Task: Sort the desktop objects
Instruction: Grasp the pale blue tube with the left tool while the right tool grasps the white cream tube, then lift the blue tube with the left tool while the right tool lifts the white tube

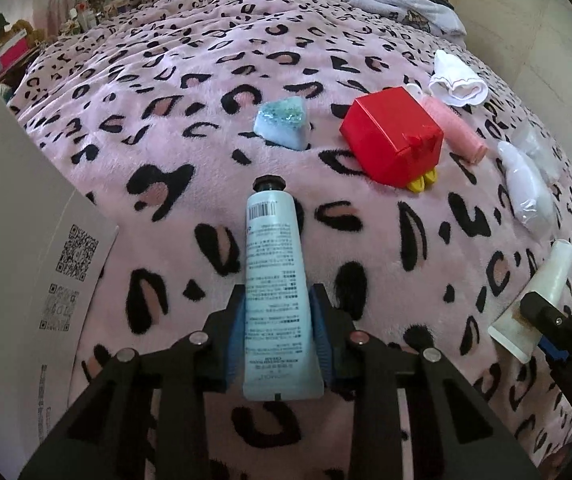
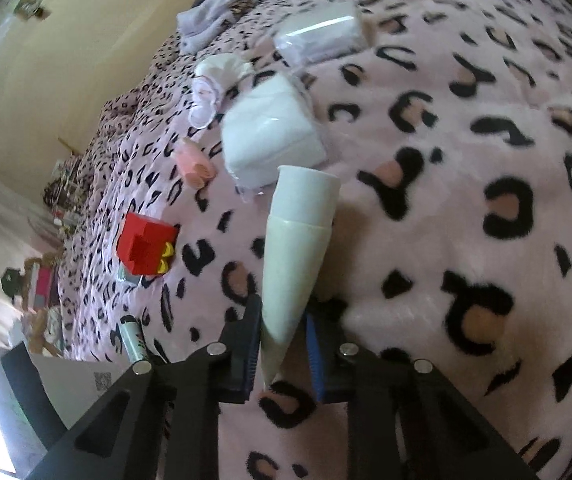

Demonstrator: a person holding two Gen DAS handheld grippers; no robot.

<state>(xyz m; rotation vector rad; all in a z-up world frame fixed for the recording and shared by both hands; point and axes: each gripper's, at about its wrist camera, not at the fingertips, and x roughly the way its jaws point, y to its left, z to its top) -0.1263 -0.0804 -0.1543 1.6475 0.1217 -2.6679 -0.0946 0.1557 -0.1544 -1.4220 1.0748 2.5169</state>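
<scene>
Now the left gripper (image 1: 276, 334) is closed on a pale blue tube (image 1: 276, 280) that lies on the pink leopard blanket (image 1: 166, 100) of the bed. Beside it, the right gripper (image 2: 282, 344) clamps the flat end of a white tube (image 2: 296, 248). A red box (image 1: 392, 136) lies further away.

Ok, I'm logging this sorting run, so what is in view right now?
blue tube: 1, pale blue, black cap, between left tongs' pads.
cream tube: 1, off-white, held in right tongs.
red box: 1, red with yellow bits, mid-bed.
glitter block: 1, light blue, left of the red box.
pink roll: 1, pink, beside the red box.
white cloth: 1, white, behind the pink roll.
wrapped packs: 2, white, right side.
blanket: 1, pink leopard print.
white carton: 1, far left.
left tongs: 1, black, blue pads.
right tongs: 1, black, blue pads.
</scene>
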